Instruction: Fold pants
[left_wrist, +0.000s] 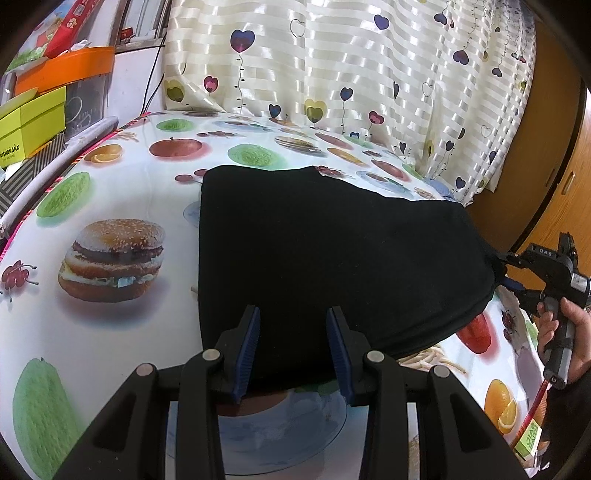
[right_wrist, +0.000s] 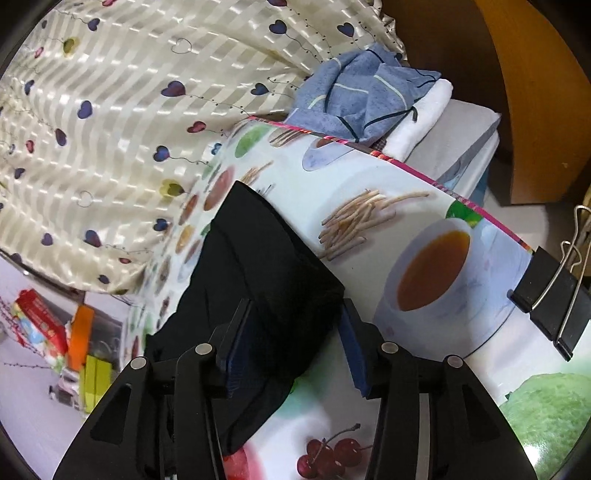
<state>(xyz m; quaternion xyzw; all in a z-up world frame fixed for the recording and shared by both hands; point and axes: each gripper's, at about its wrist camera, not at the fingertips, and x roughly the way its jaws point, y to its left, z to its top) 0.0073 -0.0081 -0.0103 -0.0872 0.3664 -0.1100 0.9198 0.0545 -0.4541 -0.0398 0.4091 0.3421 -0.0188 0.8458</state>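
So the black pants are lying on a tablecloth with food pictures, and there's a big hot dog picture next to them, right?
Almost. The black pants do lie on the food-print tablecloth, but the big picture beside them is a hamburger, not a hot dog. The left wrist view shows it clearly, just left of the pants.

black folded fabric pants (left_wrist: 332, 258) on fruit-and-burger printed plastic tablecloth (left_wrist: 110, 192) | heart-patterned striped satin curtain (left_wrist: 351, 74) behind table | yellow-green and orange cardboard boxes (left_wrist: 33, 122) beyond left edge | crumpled blue cloth (right_wrist: 362, 96) at far right corner | black metal binder clip (right_wrist: 550, 306) on right edge
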